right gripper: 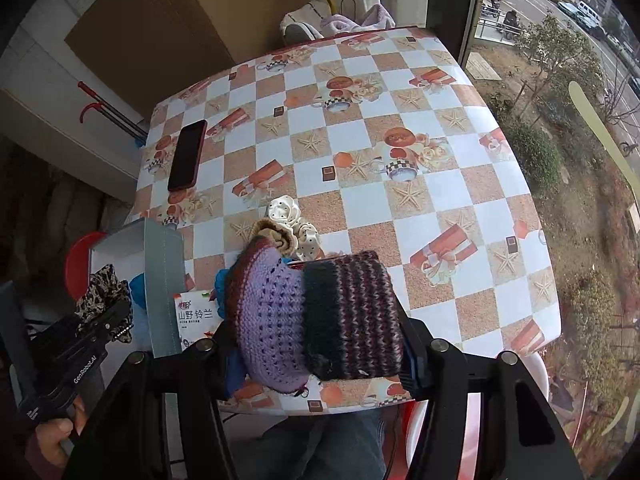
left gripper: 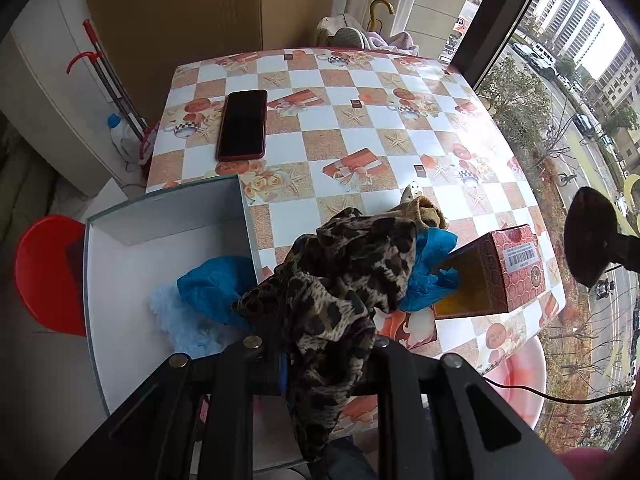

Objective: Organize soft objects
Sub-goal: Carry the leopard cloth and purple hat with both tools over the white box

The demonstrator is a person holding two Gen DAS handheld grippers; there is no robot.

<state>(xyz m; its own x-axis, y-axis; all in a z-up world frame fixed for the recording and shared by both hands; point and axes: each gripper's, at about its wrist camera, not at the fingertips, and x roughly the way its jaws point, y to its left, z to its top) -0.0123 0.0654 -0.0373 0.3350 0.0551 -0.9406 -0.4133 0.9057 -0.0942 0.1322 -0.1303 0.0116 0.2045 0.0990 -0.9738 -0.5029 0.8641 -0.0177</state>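
Observation:
My left gripper (left gripper: 324, 356) is shut on a leopard-print cloth (left gripper: 344, 276) and holds it over the right edge of a white open box (left gripper: 120, 280). The box holds a blue cloth (left gripper: 212, 284) and a pale blue fluffy item (left gripper: 180, 320). More blue cloth (left gripper: 432, 276) and a tan item (left gripper: 424, 212) lie on the table behind it. My right gripper (right gripper: 316, 344) is shut on a purple and dark striped knitted hat (right gripper: 320, 316) above the table's near edge. A cream dotted scrunchie (right gripper: 292, 220) lies beyond it. The left gripper with the leopard cloth (right gripper: 100, 296) shows at the left of the right wrist view.
A checkered tablecloth (right gripper: 400, 160) covers the table. A dark phone (left gripper: 243, 124) lies at its far left. A pink carton (left gripper: 500, 272) lies on its side at the right. A white packet (right gripper: 196, 312) sits beside the box wall (right gripper: 164, 292). A red stool (left gripper: 44, 272) stands left.

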